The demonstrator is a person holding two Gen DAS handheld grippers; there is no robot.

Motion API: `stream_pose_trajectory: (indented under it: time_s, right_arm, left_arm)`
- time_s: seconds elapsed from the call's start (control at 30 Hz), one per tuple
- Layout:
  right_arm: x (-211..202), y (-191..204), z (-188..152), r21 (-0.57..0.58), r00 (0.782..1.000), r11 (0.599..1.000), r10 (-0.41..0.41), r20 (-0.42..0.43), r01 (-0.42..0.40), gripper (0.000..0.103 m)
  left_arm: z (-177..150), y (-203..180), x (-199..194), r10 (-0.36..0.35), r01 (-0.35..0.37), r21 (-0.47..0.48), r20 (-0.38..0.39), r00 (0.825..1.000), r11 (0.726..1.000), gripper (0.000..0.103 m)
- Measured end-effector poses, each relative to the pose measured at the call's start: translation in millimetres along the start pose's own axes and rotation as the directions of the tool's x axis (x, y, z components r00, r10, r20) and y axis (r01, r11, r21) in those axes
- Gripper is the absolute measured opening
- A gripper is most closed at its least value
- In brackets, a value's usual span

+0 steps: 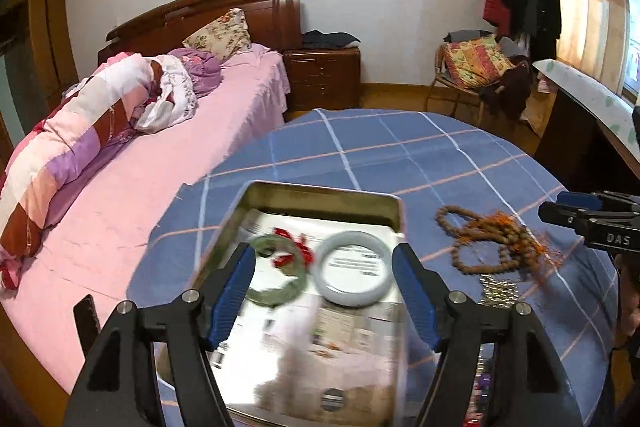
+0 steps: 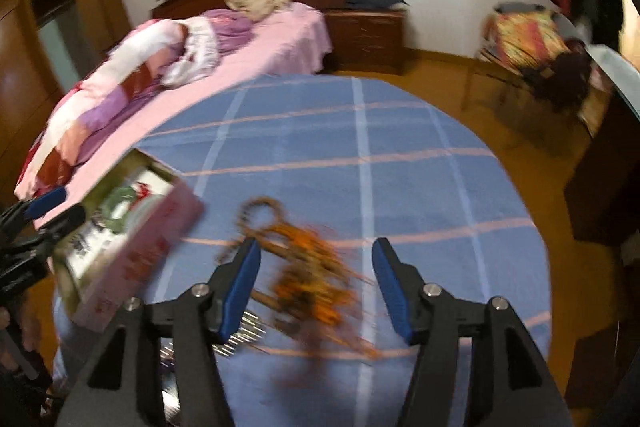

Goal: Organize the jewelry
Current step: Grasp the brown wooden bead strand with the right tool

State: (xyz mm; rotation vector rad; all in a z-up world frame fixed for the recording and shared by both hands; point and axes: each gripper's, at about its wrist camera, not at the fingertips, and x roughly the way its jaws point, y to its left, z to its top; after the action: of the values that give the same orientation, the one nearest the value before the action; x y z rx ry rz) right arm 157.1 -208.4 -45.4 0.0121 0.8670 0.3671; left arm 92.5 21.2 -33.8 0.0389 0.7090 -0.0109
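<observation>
A metal tin box [image 1: 320,195] lined with printed paper sits on the blue checked tablecloth. Inside lie a green bangle with a red ribbon [image 1: 276,279] and a pale grey bangle [image 1: 352,273]. My left gripper [image 1: 324,287] is open and empty just above them. A tangle of brown bead strings with orange tassels [image 1: 492,243] lies right of the box. In the right wrist view my right gripper [image 2: 316,287] is open and empty over the beads [image 2: 308,267], with the box [image 2: 128,239] to the left. It also shows in the left wrist view [image 1: 588,223].
A silver metal band [image 1: 498,291] lies beside the beads, also in the right wrist view [image 2: 240,337]. A pink bed [image 1: 160,147] borders the table on the left. A chair with cushions [image 1: 476,67] and a dark cabinet [image 1: 580,143] stand beyond the table on the right.
</observation>
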Motion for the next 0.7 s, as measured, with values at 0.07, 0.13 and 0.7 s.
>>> stream_pose_trajectory:
  time_s: [0.07, 0.13, 0.7]
  right_arm:
    - [4.6, -5.2, -5.4, 0.010, 1.000, 1.000, -0.001, -0.022, 0.001, 0.061]
    - [9.7, -0.5, -7.4, 0.005, 0.999, 1.000, 0.015, -0.032, -0.015, 0.061]
    - [-2.5, -16.3, -23.0, 0.023, 1.000, 1.000, 0.019, 0.012, -0.019, 0.022]
  left_arm:
    - [-0.8, -8.9, 0.9, -0.006, 0.006, 0.011, -0.008, 1.000, 1.000, 0.071]
    - [-0.9, -15.4, 1.6, -0.010, 0.011, 0.018, -0.014, 1.000, 1.000, 0.071]
    - [-0.4, -60.1, -0.4, -0.071, 0.073, 0.079, -0.025, 0.997, 0.994, 0.071]
